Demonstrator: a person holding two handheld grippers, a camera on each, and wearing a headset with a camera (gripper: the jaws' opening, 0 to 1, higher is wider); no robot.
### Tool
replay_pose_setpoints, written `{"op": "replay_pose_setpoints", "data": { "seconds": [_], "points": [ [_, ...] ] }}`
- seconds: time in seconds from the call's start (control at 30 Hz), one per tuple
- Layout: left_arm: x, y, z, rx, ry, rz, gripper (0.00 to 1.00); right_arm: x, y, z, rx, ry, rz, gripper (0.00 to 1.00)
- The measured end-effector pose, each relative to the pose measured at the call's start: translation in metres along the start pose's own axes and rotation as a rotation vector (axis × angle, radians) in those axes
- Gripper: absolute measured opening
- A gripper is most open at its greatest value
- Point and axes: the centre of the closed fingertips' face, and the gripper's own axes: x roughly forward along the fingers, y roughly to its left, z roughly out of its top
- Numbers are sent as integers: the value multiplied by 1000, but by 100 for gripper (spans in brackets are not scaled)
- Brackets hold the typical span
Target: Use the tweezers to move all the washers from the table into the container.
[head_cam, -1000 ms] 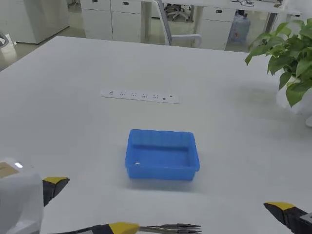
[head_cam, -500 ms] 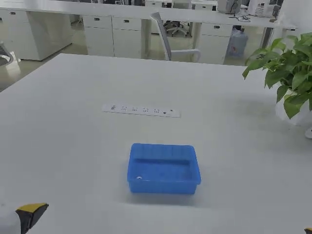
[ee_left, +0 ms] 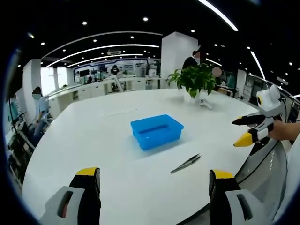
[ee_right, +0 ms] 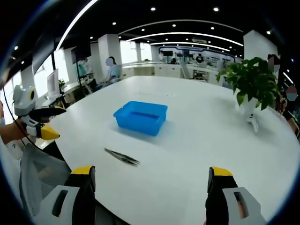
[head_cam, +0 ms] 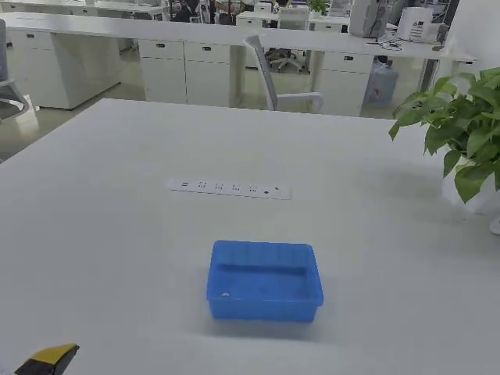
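Note:
The blue container [head_cam: 264,281] stands in the middle of the white table, with one small pale washer [head_cam: 226,294] inside near its front left corner. The tweezers [ee_left: 186,163] lie on the table between the container and the near edge, untouched, also seen as tweezers [ee_right: 122,157]. My left gripper [ee_left: 153,172] is open and holds nothing, back from the table edge. My right gripper [ee_right: 151,170] is likewise open with nothing in it. Each gripper appears in the other's view: right gripper [ee_left: 255,129], left gripper [ee_right: 40,123]. A yellow fingertip [head_cam: 51,358] pokes in at the bottom left.
A white power strip [head_cam: 229,188] lies beyond the container. A potted plant [head_cam: 461,133] stands at the table's right. Desks and a chair [head_cam: 273,70] are behind the table. People stand far off in the room.
The head camera has tilted up, so the tweezers and the right-hand jaw tip have slid out of the bottom of the picture. The container has not moved.

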Motion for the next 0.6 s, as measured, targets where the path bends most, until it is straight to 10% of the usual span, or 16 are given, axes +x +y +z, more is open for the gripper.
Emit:
{"op": "replay_pose_setpoints", "data": {
  "seconds": [0.6],
  "points": [
    [-2, 8, -11, -17, 18, 41, 99, 2, -1, -1, 0, 7, -5, 99]
  ]
}}
